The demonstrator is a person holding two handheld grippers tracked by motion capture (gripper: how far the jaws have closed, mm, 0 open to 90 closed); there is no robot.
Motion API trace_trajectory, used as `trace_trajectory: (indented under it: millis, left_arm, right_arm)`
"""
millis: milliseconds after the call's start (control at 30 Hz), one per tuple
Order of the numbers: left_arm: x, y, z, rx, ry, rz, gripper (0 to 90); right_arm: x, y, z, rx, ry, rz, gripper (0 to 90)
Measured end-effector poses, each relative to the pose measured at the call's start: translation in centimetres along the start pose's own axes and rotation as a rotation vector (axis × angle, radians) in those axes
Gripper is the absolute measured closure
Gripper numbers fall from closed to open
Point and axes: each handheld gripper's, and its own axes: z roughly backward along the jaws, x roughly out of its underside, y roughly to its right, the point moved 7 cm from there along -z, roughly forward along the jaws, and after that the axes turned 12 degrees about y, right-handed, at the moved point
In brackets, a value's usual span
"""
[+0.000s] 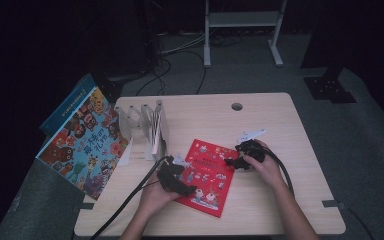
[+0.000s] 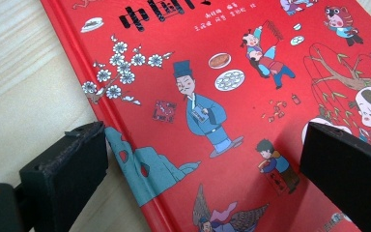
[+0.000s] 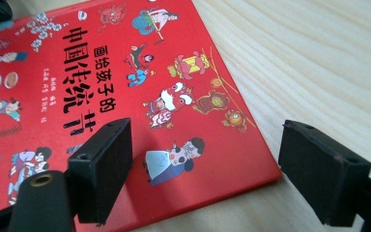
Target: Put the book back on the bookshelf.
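Note:
A red picture book (image 1: 211, 176) with cartoon figures and black Chinese characters lies flat on the wooden table (image 1: 280, 200), near the front. My left gripper (image 1: 187, 190) sits at the book's near left corner. In the left gripper view it (image 2: 207, 140) is open, one jaw over bare wood and the other over the red cover (image 2: 251, 96), straddling the book's long edge. My right gripper (image 1: 228, 162) is at the book's right edge. In the right gripper view it (image 3: 207, 140) is open, one jaw above the cover (image 3: 125, 72) and the other over wood, straddling a corner of the book.
A white slotted book rack (image 1: 147, 125) stands at the table's left rear. A large colourful picture book (image 1: 87, 142) leans beside the table's left edge, with a blue book (image 1: 67, 102) behind it. A round cable hole (image 1: 237, 106) sits near the far edge.

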Motion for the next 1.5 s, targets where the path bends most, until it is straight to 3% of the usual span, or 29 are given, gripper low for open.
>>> trace_trajectory:
  millis: [100, 367, 633, 833, 1267, 1433, 1500]
  left_arm:
    - [0.0, 0.0, 0.0, 0.002, -0.005, -0.005, 2.4]
    - [-0.1, 0.2, -0.2, 0.011, -0.003, -0.013, 2.4]
    - [-0.2, 0.7, -0.5, 0.039, -0.01, -0.017, 2.5]
    - [-0.2, 0.9, -0.6, 0.064, -0.013, -0.026, 2.6]
    - [-0.5, 1.5, -1.0, 0.103, -0.022, -0.06, 2.6]
    - [-0.6, 1.5, -1.1, 0.117, -0.027, -0.074, 2.6]
    - [-0.6, 1.5, -1.1, 0.119, -0.027, -0.075, 2.6]
  right_arm:
    - [0.3, 0.1, -0.1, -0.034, 0.013, -0.044, 18.6]
    - [0.9, -0.3, 0.8, -0.018, 0.024, -0.056, 18.3]
    - [2.1, -1.4, 2.5, 0.024, 0.016, -0.072, 17.8]
    - [3.0, -2.5, 4.0, 0.061, 0.018, -0.049, 17.6]
    - [4.9, -4.9, 6.4, 0.099, 0.021, -0.067, 16.5]
    - [5.4, -5.6, 7.1, 0.137, 0.044, -0.063, 17.4]
    - [5.5, -5.9, 7.7, 0.181, 0.044, -0.034, 18.7]
